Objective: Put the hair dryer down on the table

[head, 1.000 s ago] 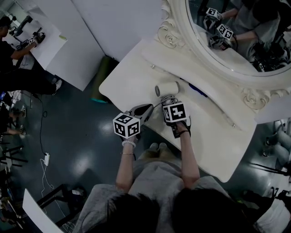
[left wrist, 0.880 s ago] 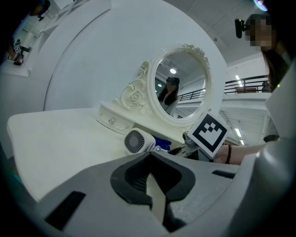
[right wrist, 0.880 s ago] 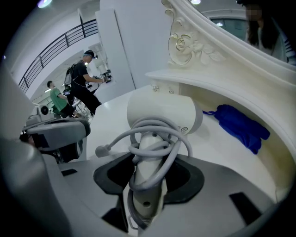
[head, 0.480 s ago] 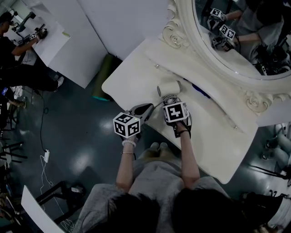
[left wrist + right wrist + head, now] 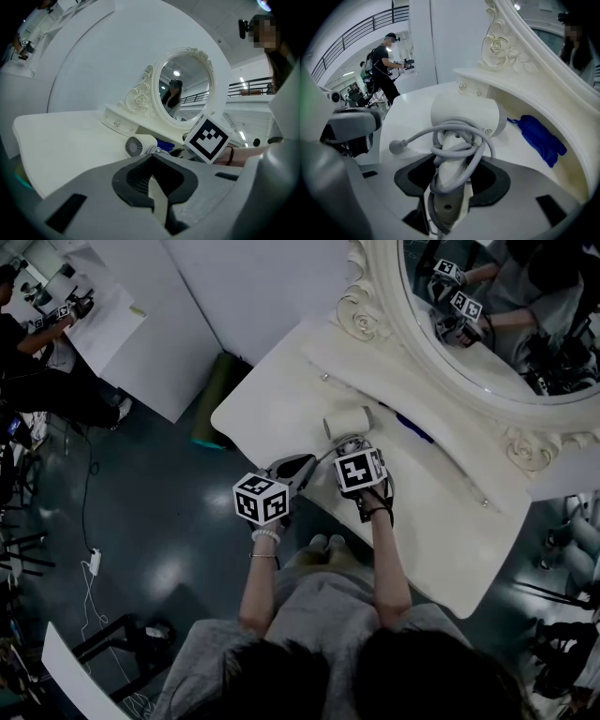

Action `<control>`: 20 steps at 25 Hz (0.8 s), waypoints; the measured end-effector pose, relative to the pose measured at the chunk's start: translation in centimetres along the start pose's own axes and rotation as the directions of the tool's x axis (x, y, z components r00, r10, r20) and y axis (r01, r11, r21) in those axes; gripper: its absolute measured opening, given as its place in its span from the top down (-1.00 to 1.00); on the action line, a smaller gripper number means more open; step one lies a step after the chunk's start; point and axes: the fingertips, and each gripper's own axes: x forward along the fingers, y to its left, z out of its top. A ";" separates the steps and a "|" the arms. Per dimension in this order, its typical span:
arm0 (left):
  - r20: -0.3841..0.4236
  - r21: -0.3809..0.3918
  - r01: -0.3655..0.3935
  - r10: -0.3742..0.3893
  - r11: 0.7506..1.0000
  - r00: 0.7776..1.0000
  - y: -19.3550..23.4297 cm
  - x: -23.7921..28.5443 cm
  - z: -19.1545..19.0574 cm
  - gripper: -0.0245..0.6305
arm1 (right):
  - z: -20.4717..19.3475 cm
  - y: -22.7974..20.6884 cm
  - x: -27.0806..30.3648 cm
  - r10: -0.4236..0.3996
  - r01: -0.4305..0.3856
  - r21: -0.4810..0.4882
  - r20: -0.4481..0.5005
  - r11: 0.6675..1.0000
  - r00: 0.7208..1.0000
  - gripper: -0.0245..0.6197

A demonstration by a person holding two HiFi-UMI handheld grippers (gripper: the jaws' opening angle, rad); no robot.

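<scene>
Where the hair dryer lies, bare table stretches leftward.

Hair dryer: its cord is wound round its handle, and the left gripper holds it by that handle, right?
Wrong gripper. The right gripper holds the hair dryer by its cord-wound handle, as the right gripper view shows; the left gripper has nothing between its jaws.
</scene>
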 end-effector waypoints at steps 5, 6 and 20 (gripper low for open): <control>0.004 0.000 -0.001 0.001 1.000 1.000 0.0 -0.4 0.0 0.91 | 0.0 0.2 0.1 -0.011 0.012 -0.041 0.009 0.999 1.000 0.23; 0.005 0.000 -0.002 0.002 1.000 1.000 0.0 -0.5 0.1 0.91 | 0.1 0.2 0.1 -0.009 0.010 -0.045 0.017 0.999 1.000 0.22; 0.008 0.014 0.017 -0.017 1.000 1.000 -0.8 -0.9 0.2 0.91 | 0.9 0.5 -1.7 -0.002 0.008 -0.048 0.135 0.999 0.991 0.15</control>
